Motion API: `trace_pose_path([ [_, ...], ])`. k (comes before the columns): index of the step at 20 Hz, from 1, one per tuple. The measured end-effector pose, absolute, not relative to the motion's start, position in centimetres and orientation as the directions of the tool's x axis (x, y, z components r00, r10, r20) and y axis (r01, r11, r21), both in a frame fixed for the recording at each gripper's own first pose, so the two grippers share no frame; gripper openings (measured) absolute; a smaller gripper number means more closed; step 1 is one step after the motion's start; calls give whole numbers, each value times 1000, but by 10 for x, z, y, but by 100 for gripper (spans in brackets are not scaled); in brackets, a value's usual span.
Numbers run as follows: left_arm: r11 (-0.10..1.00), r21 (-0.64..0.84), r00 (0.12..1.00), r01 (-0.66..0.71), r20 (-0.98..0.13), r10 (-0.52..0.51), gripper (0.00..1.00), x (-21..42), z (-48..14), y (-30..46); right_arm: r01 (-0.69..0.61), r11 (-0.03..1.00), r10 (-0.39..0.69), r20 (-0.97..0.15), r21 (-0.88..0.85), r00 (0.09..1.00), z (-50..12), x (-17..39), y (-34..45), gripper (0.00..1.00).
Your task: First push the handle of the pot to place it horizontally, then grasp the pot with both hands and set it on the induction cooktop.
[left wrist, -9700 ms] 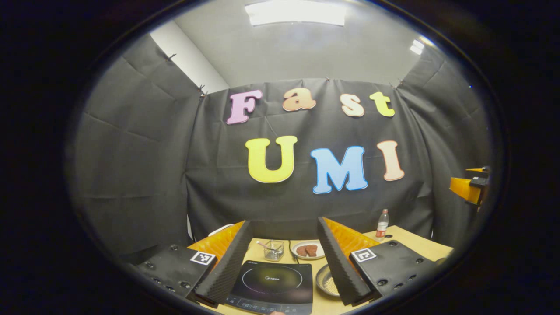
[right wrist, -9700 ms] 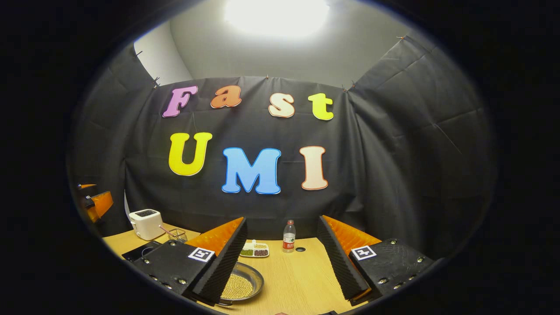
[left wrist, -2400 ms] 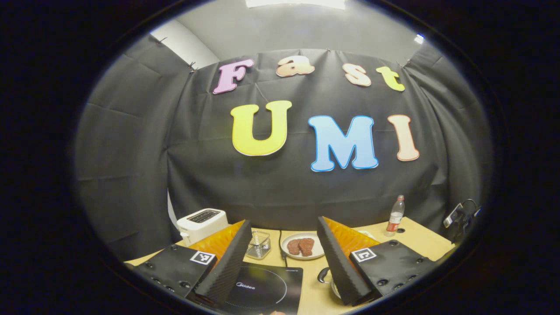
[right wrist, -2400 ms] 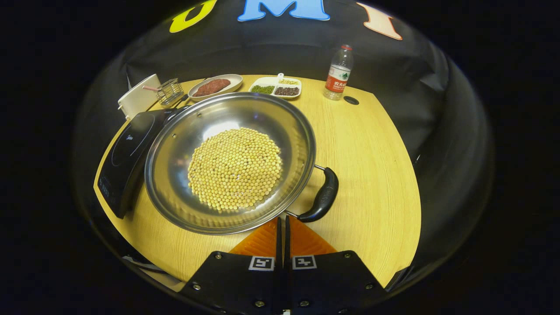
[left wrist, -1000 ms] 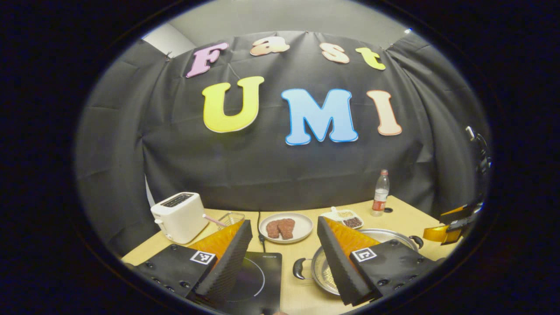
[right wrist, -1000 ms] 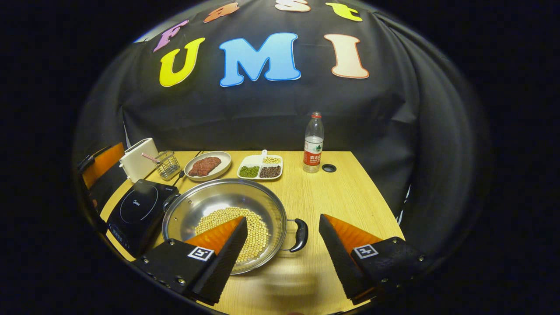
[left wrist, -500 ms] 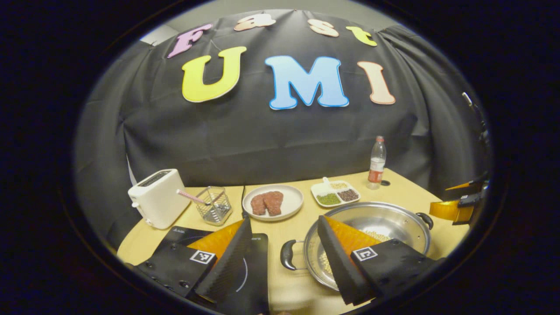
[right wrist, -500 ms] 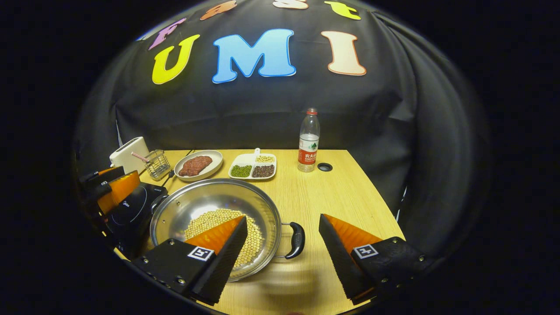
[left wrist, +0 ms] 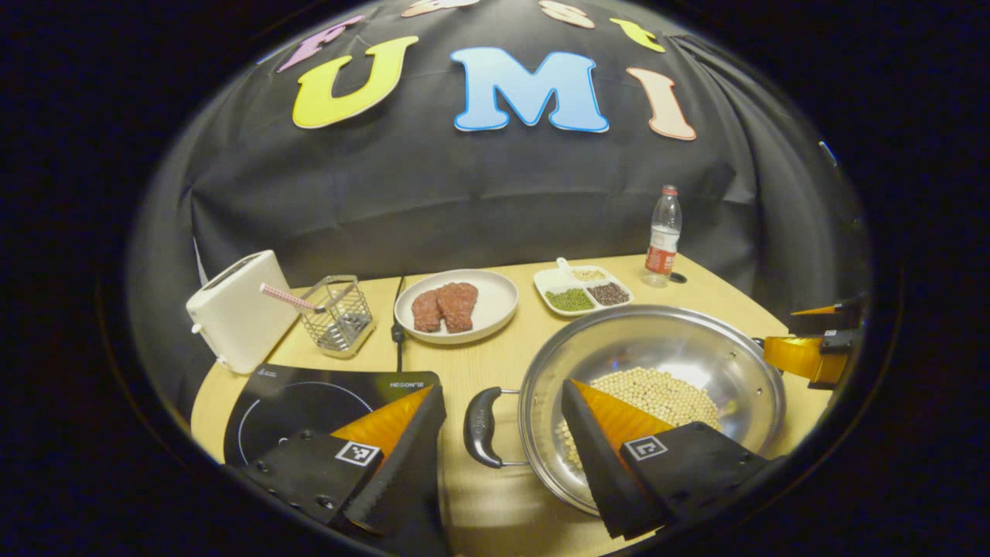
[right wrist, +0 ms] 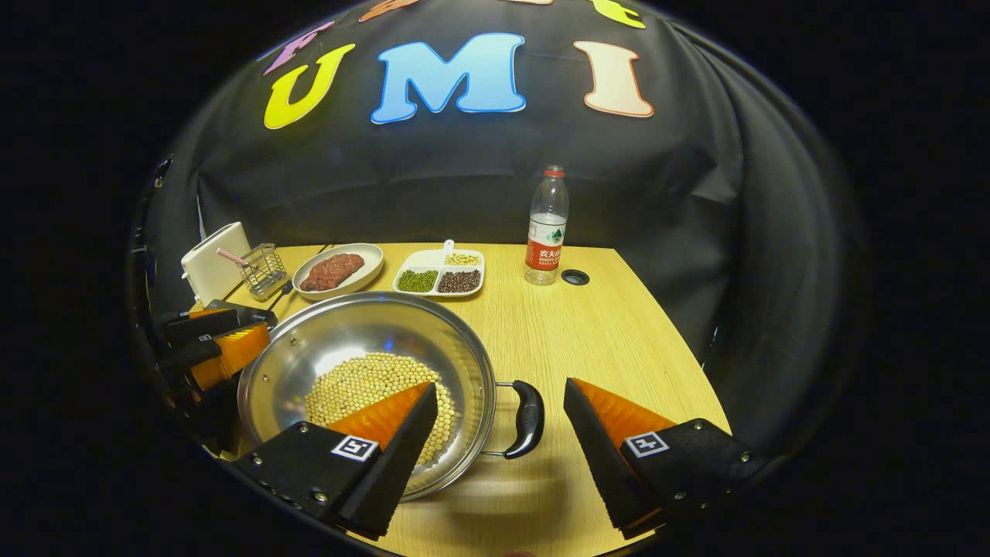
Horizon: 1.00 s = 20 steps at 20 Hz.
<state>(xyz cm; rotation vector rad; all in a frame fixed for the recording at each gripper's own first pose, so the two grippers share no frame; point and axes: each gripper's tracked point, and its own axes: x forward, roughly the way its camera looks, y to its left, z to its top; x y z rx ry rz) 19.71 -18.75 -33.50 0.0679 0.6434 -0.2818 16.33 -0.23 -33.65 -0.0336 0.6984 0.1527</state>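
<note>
A wide steel pot (left wrist: 696, 340) (right wrist: 348, 333) holding yellow beans rests on the wooden table, with one black handle on each side. In the left gripper view its left handle (left wrist: 481, 427) lies between the fingers of my open left gripper (left wrist: 503, 456), just ahead of them. In the right gripper view the right handle (right wrist: 526, 418) sits between the fingers of my open right gripper (right wrist: 499, 445). The black induction cooktop (left wrist: 309, 398) lies left of the pot. The right gripper view also shows the left gripper (right wrist: 213, 344) at the pot's far side.
At the back stand a white toaster (left wrist: 236, 309), a wire basket (left wrist: 336, 313), a plate of meat (left wrist: 456, 305), a divided dish of beans (left wrist: 584, 290) and a water bottle (right wrist: 545, 228). A cable (left wrist: 398, 325) runs to the cooktop.
Both views have tipped down toward the table and the grippers have come closer to the pot; each handle now sits between an open pair of fingers. The pot has not moved.
</note>
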Motion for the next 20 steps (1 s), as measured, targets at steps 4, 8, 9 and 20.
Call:
trace_pose_path([
  [4,959,-30,726,283,-646,-234,99,198,-359,-193,-148,989,124,-675,22,728,-356,163,1,100],
  [8,965,-29,688,262,-695,-207,96,195,-379,-190,-132,991,110,-700,23,705,-370,162,-1,100],
  [9,966,-29,687,255,-698,-202,96,195,-382,-189,-122,992,101,-702,20,705,-373,163,-4,93],
  [20,974,-24,697,226,-694,-179,68,197,-380,-190,-57,995,96,-727,79,680,-380,161,-5,56],
])
